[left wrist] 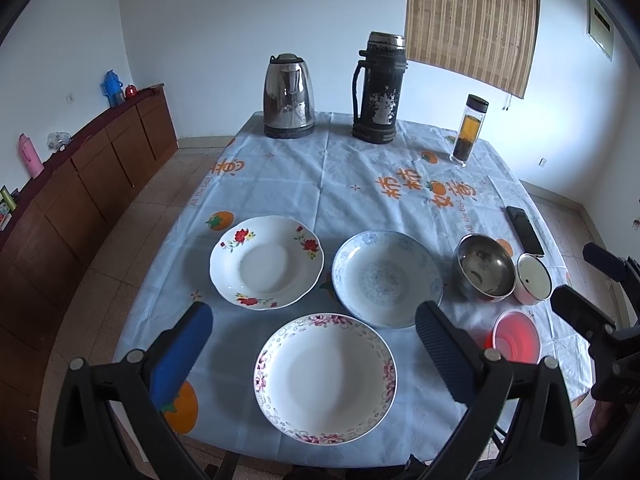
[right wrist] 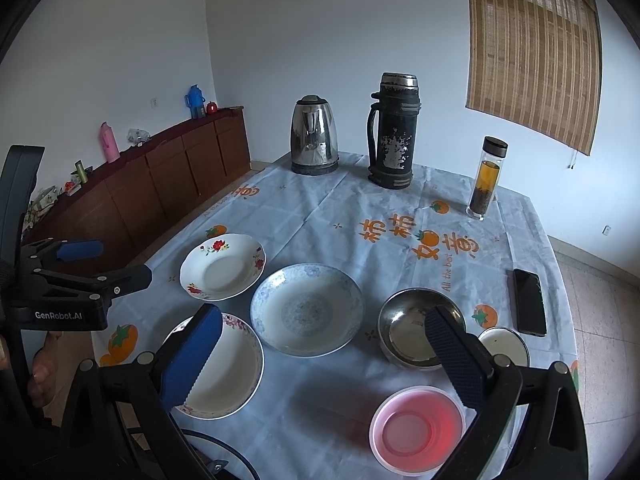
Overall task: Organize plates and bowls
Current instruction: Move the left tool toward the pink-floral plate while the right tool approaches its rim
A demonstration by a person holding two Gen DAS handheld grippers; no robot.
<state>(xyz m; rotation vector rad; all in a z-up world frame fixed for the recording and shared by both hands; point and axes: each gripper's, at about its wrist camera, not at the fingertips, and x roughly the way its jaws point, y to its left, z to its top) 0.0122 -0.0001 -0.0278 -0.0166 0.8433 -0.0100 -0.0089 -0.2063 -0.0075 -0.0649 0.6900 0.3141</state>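
Three plates lie on the tablecloth: a red-flowered plate (left wrist: 267, 262) (right wrist: 223, 267), a blue-patterned plate (left wrist: 387, 278) (right wrist: 307, 309) and a pink-rimmed plate (left wrist: 326, 372) (right wrist: 224, 368) nearest me. To their right sit a steel bowl (left wrist: 485, 267) (right wrist: 416, 328), a small white bowl (left wrist: 534, 279) (right wrist: 505, 345) and a pink plastic bowl (left wrist: 516, 337) (right wrist: 416, 428). My left gripper (left wrist: 314, 344) hovers open over the pink-rimmed plate. My right gripper (right wrist: 324, 348) is open above the table's near edge, between the pink-rimmed plate and the steel bowl. Both are empty.
At the table's far side stand a steel kettle (left wrist: 288, 96) (right wrist: 315, 135), a black thermos (left wrist: 379, 88) (right wrist: 394, 132) and a tea bottle (left wrist: 469, 130) (right wrist: 487, 178). A phone (left wrist: 525, 231) (right wrist: 530, 302) lies near the right edge. A brown sideboard (left wrist: 80, 184) runs along the left wall.
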